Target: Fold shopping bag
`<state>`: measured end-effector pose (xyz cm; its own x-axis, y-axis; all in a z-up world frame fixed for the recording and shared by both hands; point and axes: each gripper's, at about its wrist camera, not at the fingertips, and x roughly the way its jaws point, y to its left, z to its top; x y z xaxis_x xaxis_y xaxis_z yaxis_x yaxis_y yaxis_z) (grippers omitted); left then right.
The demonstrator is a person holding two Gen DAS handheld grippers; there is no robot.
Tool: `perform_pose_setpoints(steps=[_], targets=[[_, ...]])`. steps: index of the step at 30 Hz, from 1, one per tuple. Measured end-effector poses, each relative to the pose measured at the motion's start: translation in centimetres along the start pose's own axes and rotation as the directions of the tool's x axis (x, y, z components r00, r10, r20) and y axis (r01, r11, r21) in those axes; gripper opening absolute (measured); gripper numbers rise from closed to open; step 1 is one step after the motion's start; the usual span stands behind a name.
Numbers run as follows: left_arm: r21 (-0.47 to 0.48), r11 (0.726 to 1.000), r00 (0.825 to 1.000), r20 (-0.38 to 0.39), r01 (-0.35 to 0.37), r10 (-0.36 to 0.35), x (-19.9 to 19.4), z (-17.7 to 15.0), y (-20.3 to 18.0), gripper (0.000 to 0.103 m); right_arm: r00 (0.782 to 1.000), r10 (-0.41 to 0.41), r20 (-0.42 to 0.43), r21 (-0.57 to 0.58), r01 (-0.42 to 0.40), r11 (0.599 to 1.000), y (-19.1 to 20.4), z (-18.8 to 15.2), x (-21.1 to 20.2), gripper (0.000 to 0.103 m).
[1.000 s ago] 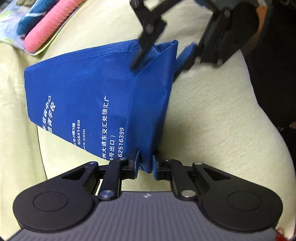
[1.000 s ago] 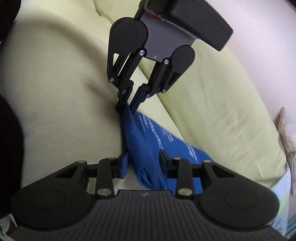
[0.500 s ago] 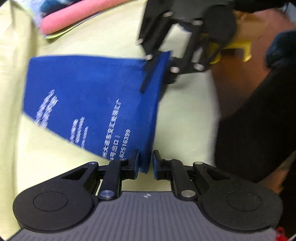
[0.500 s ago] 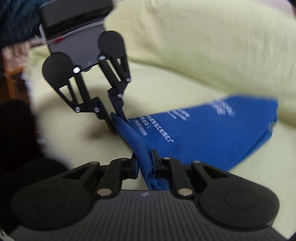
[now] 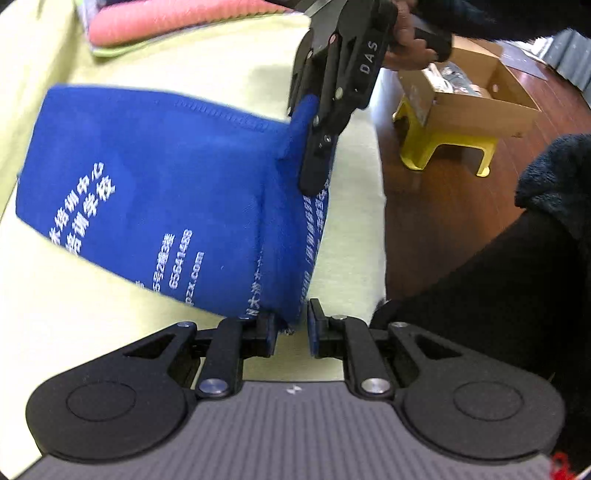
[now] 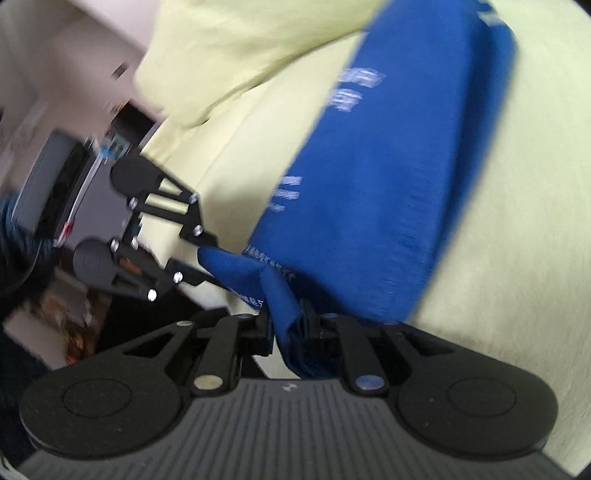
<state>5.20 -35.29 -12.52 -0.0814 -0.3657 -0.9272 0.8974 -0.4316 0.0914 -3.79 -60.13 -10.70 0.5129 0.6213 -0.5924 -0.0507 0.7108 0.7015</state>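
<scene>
- Spreading across a pale yellow-green sofa cushion [image 5: 207, 74], the blue shopping bag [image 5: 155, 192] lies partly flat, white print upward, its near edge lifted off the fabric.
- Bare cushion surrounds the bag on the far and left sides; the cushion's right edge drops to a wooden floor [image 5: 443, 206].
- A yellow stool [image 5: 428, 151] carrying an open cardboard box [image 5: 476, 92] stands on that floor, well apart from the bag.
- A pink roll [image 5: 173, 14] rests at the cushion's far edge.
- The right gripper [image 5: 314, 155], held from above, is pinched tight on the bag's raised far corner, fabric bunched between its fingers.
- The left gripper [image 5: 290, 328] stands slightly parted, the bag's near corner hanging between its fingers [image 5: 267, 332]; whether they clamp it cannot be told.
</scene>
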Motion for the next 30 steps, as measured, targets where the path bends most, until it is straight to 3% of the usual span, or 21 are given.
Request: perform_pose_setpoints(steps=[2,4,8,11,17,21,23,26,28,29,30], targets=[[0.013,1.000,1.000,0.006,-0.027,0.027,-0.3,-0.1,-0.4,0.018,1.000,0.006,0.000,0.032,-0.006,0.999,-0.1,0.1,0.5,0.007],[0.010,0.996,0.996,0.020,-0.083,0.083,-1.3,-0.2,-0.6,0.027,1.000,0.009,0.004,0.054,-0.009,0.999,-0.4,0.2,0.6,0.006],[-0.094,0.984,0.982,0.100,-0.154,0.163,-4.6,-0.7,-1.1,0.025,1.000,0.018,0.020,0.093,-0.019,0.995,-0.6,-0.6,0.3,0.006],[-0.113,0.981,0.970,0.167,-0.160,0.178,-5.6,-0.3,-2.2,0.024,1.000,0.021,0.013,0.111,-0.022,0.994,-0.8,-0.5,1.0,0.006],[-0.173,0.953,0.961,0.078,-0.248,0.265,-0.7,1.5,-3.4,0.014,0.999,0.053,-0.003,0.228,-0.051,0.972,-2.5,0.4,1.0,0.005],[-0.292,0.923,0.960,0.048,-0.252,0.277,0.4,0.8,-2.4,0.014,0.998,0.060,-0.006,0.294,-0.056,0.954,-3.0,0.8,1.5,0.005],[-0.308,0.917,0.959,0.041,-0.253,0.279,0.5,0.9,-2.4,0.014,0.999,0.053,0.006,0.303,-0.053,0.952,-2.8,0.7,1.6,0.006],[-0.329,0.910,0.959,0.035,-0.254,0.281,0.4,0.7,-2.4,0.015,0.998,-0.009,0.058,0.283,-0.008,0.959,-1.3,0.1,1.0,0.011],[-0.344,0.904,0.958,0.034,-0.255,0.283,0.4,0.6,-2.4,0.015,0.984,-0.120,0.129,0.234,0.087,0.968,0.8,-0.5,-0.1,0.022],[-0.349,0.902,0.958,0.033,-0.256,0.285,0.4,0.6,-2.5,0.015,0.962,-0.207,0.180,0.203,0.170,0.964,2.2,-1.0,-0.9,0.032],[-0.354,0.900,0.958,0.032,-0.256,0.285,0.3,0.6,-2.5,0.015,0.923,-0.302,0.237,0.172,0.266,0.949,3.7,-1.5,-1.7,0.038]])
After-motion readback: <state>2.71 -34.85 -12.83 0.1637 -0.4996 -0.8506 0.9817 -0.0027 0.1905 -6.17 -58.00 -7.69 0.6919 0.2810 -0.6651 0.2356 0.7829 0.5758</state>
